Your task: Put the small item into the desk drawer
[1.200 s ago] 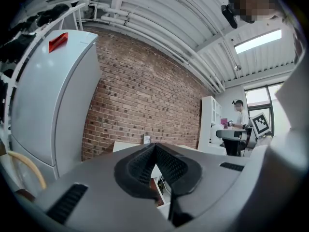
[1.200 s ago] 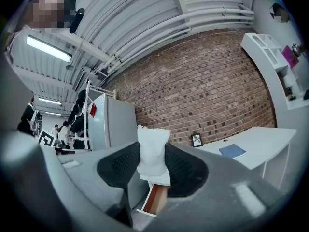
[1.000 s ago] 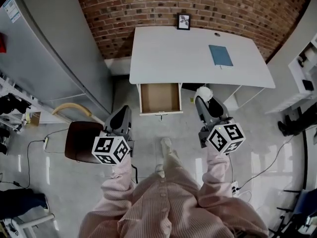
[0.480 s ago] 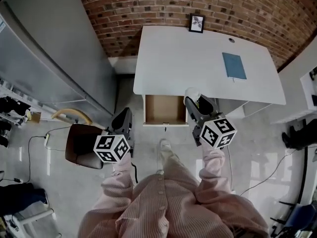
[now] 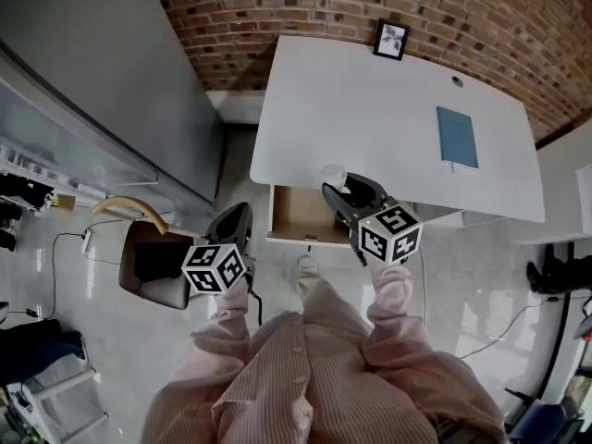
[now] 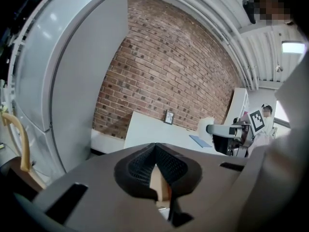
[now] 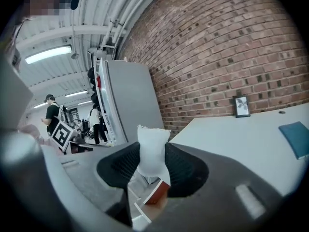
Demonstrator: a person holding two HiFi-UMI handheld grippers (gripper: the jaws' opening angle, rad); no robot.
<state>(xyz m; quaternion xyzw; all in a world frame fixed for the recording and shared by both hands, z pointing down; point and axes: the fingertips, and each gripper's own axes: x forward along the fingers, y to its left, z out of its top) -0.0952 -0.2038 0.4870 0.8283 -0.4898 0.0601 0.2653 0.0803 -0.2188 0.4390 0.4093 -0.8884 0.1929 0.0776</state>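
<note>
Over the drawer (image 5: 294,216), at its right back corner: your right gripper (image 5: 340,189) hangs here, level with the front edge of the desk (image 5: 370,109), pointing away from you and slightly down.
Right tongs: closed on the packet (image 7: 152,149), a small white one. The pads press its lower half and its crimped top pokes out past the tips.
Packet's long axis: upright between the jaws in the right gripper view, running up out of the grip.
Packet's place: in the head view the packet (image 5: 331,172) shows as a pale patch right at the desk's front edge, not yet over the drawer's floor.
Drawer's state: pulled open toward you, with a bare brown floor as far as the head view shows.
Relation that matters: the opening lies to the left of the packet and a little back toward you. Through your right jaws, a brown wooden corner shows just under the packet.
Left tongs: your left gripper (image 5: 235,220) has its jaws together at the tips with nothing between them. It sits off the drawer's left front corner, near the chair (image 5: 153,265).
Nearer hand: the right one, clearly, and it already carries the load.
Next move, as I judge it: bring the packet left and lower, clear of the desk edge, before you let go.
Risk: releasing too soon could land it on the desktop or the drawer's rim.
</note>
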